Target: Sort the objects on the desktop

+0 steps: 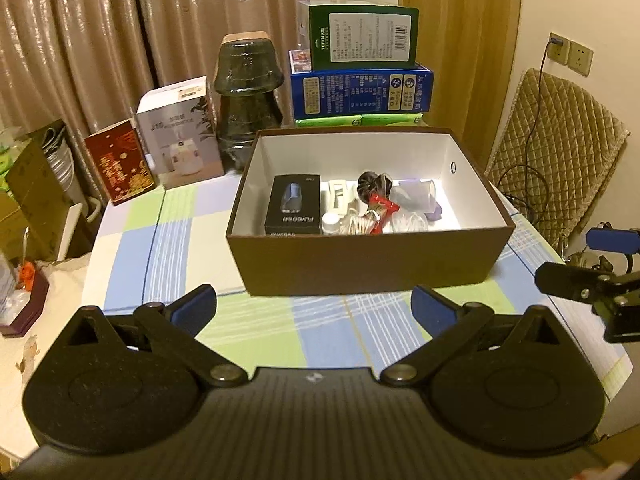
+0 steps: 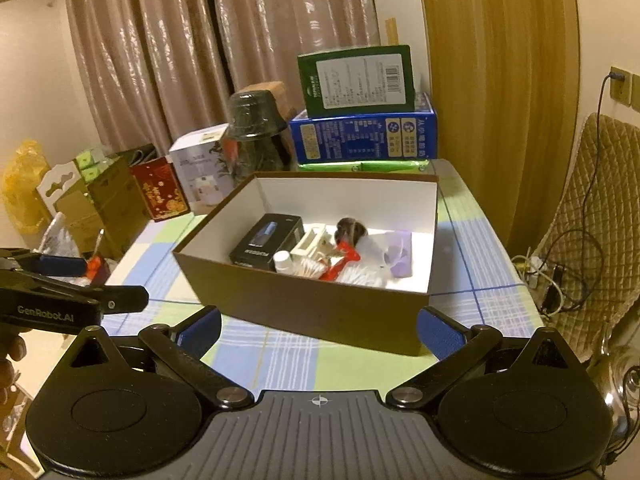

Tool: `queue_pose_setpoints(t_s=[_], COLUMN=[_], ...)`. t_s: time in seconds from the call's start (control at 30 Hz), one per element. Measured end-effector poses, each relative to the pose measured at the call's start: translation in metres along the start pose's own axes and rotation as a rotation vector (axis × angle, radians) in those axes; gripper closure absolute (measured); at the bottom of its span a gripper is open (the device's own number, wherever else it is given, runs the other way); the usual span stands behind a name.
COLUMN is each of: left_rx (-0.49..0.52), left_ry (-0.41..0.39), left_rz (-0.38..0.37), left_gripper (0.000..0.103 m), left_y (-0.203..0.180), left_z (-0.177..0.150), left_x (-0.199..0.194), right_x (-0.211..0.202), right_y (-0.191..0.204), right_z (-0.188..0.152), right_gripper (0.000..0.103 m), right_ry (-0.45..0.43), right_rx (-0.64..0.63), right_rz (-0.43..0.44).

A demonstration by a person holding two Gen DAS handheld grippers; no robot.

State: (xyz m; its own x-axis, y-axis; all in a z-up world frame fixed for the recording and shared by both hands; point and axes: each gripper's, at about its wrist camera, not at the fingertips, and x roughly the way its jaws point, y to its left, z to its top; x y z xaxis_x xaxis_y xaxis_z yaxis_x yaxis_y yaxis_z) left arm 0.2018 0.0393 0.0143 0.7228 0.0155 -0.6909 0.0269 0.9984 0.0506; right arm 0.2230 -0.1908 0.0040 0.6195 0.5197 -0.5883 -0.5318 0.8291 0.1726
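One brown open box (image 1: pixel 368 256) on the checked tablecloth (image 1: pixel 176 240). Inside it: one black product carton (image 1: pixel 294 210), one white bottle (image 1: pixel 331 222), one dark scrunchie (image 1: pixel 374 188), one red item (image 1: pixel 382 212), one lilac cup (image 1: pixel 418 192); the rest of the contents too tangled to count. Behind it: three stacked cartons (image 1: pixel 360 64), one dark glass jar (image 1: pixel 246 92), one white carton (image 1: pixel 180 136), one red carton (image 1: pixel 120 164). Two grippers, left gripper (image 1: pixel 314 306) and right gripper (image 2: pixel 318 330), both spread wide.
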Motion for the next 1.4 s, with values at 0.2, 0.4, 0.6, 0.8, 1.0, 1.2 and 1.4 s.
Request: queue_pose_setpoints(t_s=[0.2, 0.4, 0.6, 0.8, 1.0, 1.2, 1.4], left_rx=[-0.011, -0.016, -0.017, -0.018, -0.029, -0.045, -0.048], left_ry=[0.01, 0.031, 0.043, 0.055, 0.067, 0.081, 0.09], left_rz=[0.016, 0.028, 0.041, 0.047, 0.055, 0.065, 0.068], left_gripper=[0.001, 0.001, 0.001, 0.001, 0.001, 0.001, 0.001], left_y=[-0.01, -0.023, -0.035, -0.044, -0.046, -0.045, -0.047], left_z=[-0.019, -0.037, -0.053, -0.067, -0.079, -0.089, -0.095], left_x=[-0.019, -0.035, -0.049, -0.061, -0.068, -0.072, -0.077], right_x=[-0.022, -0.037, -0.051, -0.063, -0.067, -0.068, -0.073], right_y=[0.003, 0.004, 0.004, 0.003, 0.003, 0.004, 0.005], right_z=[-0.015, -0.032, -0.047, -0.056, -0.066, -0.076, -0.082], right_gripper=[0.002, 0.002, 0.002, 0.002, 0.002, 0.002, 0.002], right_ry=[0.007, 0.033, 0.052, 0.057, 0.079, 0.114, 0.122], right_rx=[-0.02, -0.058, -0.086, -0.103, -0.112, -0.118, -0.119], right_rz=[0.021, 0.021, -0.002, -0.005, -0.008, -0.013, -0.01])
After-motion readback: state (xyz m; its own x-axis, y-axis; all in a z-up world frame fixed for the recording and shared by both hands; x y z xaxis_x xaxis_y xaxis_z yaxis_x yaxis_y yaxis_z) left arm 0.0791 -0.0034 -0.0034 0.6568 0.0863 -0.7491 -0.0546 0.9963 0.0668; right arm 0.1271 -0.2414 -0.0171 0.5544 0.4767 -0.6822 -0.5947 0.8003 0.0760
